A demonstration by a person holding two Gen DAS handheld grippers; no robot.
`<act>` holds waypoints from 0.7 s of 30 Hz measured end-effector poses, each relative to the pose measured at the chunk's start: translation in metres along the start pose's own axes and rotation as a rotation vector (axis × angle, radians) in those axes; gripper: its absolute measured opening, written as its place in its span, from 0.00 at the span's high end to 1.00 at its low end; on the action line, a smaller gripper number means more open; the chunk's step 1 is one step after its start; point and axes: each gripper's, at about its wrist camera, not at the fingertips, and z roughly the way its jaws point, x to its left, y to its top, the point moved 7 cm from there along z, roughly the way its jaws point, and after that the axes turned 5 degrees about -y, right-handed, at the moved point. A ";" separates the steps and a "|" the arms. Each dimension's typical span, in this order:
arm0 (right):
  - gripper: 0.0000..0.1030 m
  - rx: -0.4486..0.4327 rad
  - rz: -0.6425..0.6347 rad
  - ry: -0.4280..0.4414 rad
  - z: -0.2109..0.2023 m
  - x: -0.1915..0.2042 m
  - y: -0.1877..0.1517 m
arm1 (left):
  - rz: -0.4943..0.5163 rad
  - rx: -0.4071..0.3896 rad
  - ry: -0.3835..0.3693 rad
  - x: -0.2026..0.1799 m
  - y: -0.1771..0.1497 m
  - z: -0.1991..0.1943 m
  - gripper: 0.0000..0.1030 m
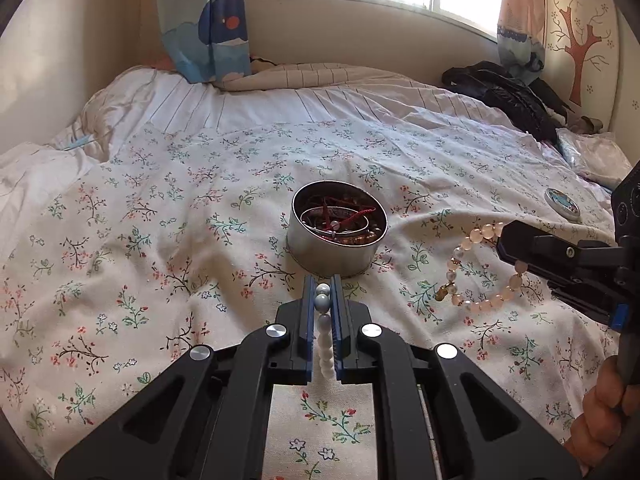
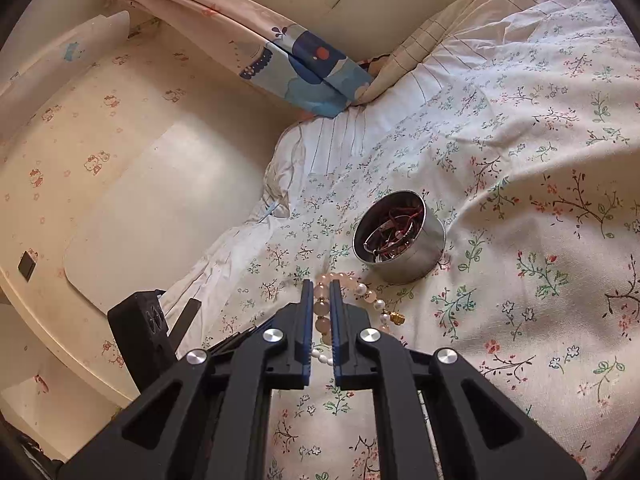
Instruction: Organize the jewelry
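Note:
A round silver tin [image 1: 338, 240] [image 2: 400, 236] full of red cords, bangles and beads sits on the floral bedspread. My left gripper [image 1: 323, 286] is shut on a white and grey bead bracelet [image 1: 323, 304], held above the bed just short of the tin. My right gripper [image 2: 321, 288] is shut on a pink and pearl bead bracelet [image 2: 368, 296] with a small gold charm; in the left wrist view that bracelet [image 1: 476, 268] hangs as a loop from the right gripper [image 1: 504, 240] to the right of the tin.
A small round lid [image 1: 563, 202] lies on the bedspread at the far right. Dark clothing [image 1: 508, 96] is heaped at the bed's far right corner. Curtains [image 1: 204, 20] hang by the window. A hand [image 1: 600, 412] holds the right tool. A wall [image 2: 120, 160] borders the bed.

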 end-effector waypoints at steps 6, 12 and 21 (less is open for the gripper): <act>0.91 0.004 -0.004 -0.003 0.003 -0.001 0.001 | -0.015 -0.020 0.007 0.004 0.005 0.000 0.93; 0.91 0.003 -0.008 -0.002 0.008 0.000 0.005 | -0.029 -0.041 -0.001 0.007 0.011 0.000 0.93; 0.91 -0.026 0.006 0.017 0.014 -0.001 0.016 | -0.149 -0.078 -0.067 0.024 0.024 0.000 0.93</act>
